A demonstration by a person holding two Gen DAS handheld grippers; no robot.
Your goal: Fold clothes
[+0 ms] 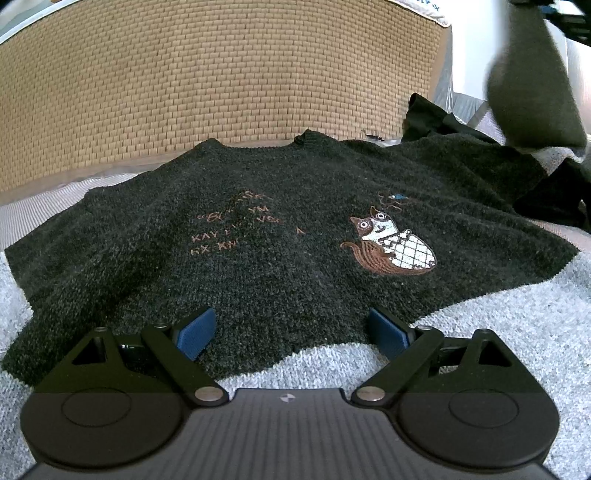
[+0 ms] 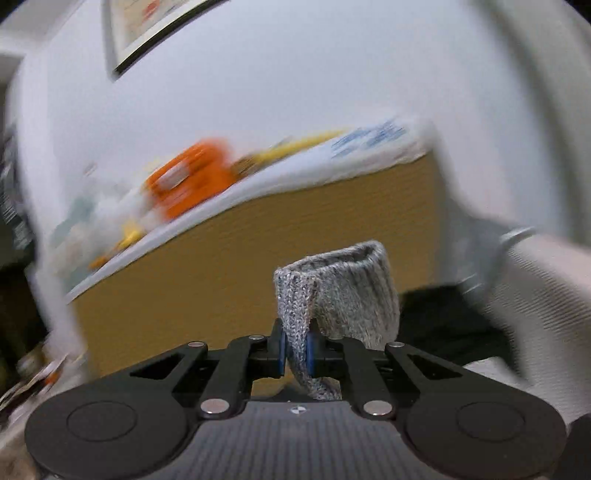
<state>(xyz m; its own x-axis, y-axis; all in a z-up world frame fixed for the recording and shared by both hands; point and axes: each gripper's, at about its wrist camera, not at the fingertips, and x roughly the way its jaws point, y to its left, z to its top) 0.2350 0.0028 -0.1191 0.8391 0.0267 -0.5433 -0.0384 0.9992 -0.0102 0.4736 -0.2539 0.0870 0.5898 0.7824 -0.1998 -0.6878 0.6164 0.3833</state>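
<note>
Nearest the lens in the left wrist view, we saw our left gripper [image 1: 291, 334] with its jaws spread wide, the blue pads [image 1: 196, 332] resting apart over the near hem of a dark knit sweater [image 1: 280, 240] and gripping nothing. The sweater lay spread flat on a pale grey looped blanket [image 1: 517, 321], neckline away from us, with an embroidered owl motif [image 1: 391, 243] on its right half and brown stitched lettering [image 1: 236, 225] on its left. Behind it stood a woven tan panel [image 1: 221, 81]. A dark garment [image 1: 439, 118] lay bunched just beyond the sweater's far right corner, and a blurred dark sleeve [image 1: 532, 81] hung in the upper right corner.

In the right wrist view, our right gripper [image 2: 296, 354] had its jaws pinched nearly together on a grey ribbed knit cuff [image 2: 343, 291], whose folded edge rose above the pads while a strip of it trailed down between them. The background there was heavily smeared: we could make out the tan panel [image 2: 258, 258], something orange [image 2: 192, 181] on the surface above it, a white wall with a framed picture [image 2: 147, 26], and dark fabric [image 2: 443, 325] low on the right.
</note>
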